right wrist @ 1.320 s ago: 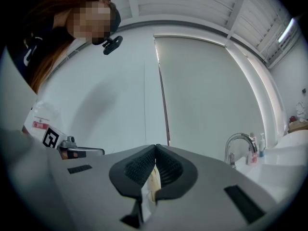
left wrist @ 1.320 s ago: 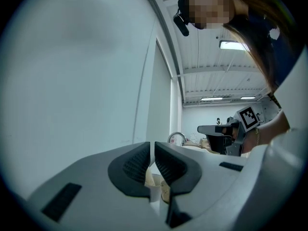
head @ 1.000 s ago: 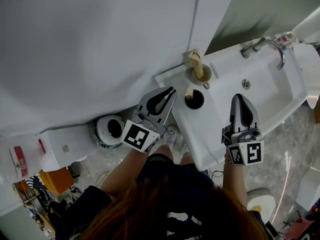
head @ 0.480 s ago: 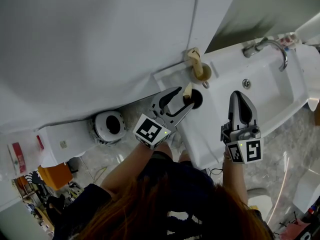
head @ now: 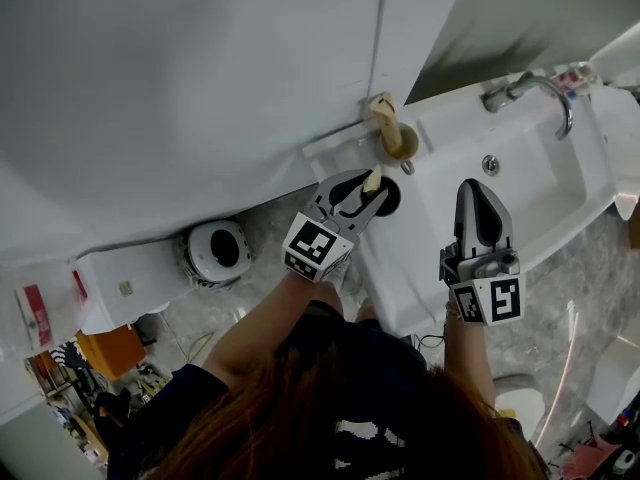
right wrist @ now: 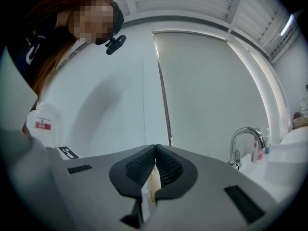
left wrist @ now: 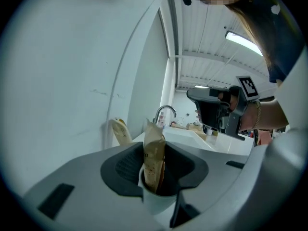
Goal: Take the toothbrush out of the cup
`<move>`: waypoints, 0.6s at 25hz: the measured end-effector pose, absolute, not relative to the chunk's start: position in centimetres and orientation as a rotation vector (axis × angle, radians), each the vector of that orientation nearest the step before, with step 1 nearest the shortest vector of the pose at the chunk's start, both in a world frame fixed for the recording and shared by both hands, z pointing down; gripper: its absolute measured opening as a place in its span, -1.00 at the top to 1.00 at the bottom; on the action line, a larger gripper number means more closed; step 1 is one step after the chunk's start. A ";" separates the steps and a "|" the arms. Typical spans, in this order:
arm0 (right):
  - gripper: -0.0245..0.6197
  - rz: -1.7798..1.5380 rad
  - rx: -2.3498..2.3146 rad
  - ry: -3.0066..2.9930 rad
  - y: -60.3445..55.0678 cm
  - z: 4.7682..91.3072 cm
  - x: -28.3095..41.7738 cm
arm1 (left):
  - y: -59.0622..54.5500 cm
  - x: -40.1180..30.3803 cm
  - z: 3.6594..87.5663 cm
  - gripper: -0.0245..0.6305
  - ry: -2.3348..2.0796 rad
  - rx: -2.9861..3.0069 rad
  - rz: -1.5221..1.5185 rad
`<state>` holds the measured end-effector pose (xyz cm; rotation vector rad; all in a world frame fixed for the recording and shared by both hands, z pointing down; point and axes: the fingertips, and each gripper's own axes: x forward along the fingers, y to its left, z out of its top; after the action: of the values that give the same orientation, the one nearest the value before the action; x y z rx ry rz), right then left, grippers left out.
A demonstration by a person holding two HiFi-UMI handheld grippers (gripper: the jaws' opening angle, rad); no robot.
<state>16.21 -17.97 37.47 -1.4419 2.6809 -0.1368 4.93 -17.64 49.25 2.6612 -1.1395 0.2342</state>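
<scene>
A white cup point(head: 388, 200) with a dark inside stands on the sink counter's left end. A toothbrush in a beige paper wrapper point(head: 372, 179) sticks up out of it. My left gripper point(head: 370, 188) has its jaws on either side of the wrapper, above the cup's rim point(left wrist: 155, 196). The jaws have just been closing. In the left gripper view the wrapped toothbrush point(left wrist: 153, 134) stands between the pads point(left wrist: 129, 166), close to the left one, with a gap at the right one. My right gripper point(head: 478, 196) hovers over the counter's front, shut and empty.
A second cup point(head: 399, 143) with another beige wrapped item point(left wrist: 120, 131) stands behind the first, against the white wall. The basin and chrome faucet point(head: 530, 93) lie to the right. Below the counter's left end are a round white bin point(head: 218, 253) and floor clutter.
The left gripper swung right and down to the cup, opened wide, then narrowed around the wrapped toothbrush. The right gripper stayed put.
</scene>
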 end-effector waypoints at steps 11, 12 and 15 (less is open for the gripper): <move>0.88 -0.113 -1.469 2.646 -17.8 36.6 17.5 | -17.8 4.6 45.1 0.70 -1.163 2.742 0.163; 0.88 -0.112 -1.470 2.643 -17.7 36.6 17.6 | -17.7 4.6 43.9 0.70 -1.170 2.757 0.128; 0.88 -0.110 -1.470 2.635 -17.5 36.3 17.9 | -17.5 4.8 40.0 0.70 -1.201 2.805 0.012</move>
<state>17.91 -17.47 36.29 -1.4699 2.6354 -0.1105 4.77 -17.45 39.97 2.8046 -1.2007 0.0120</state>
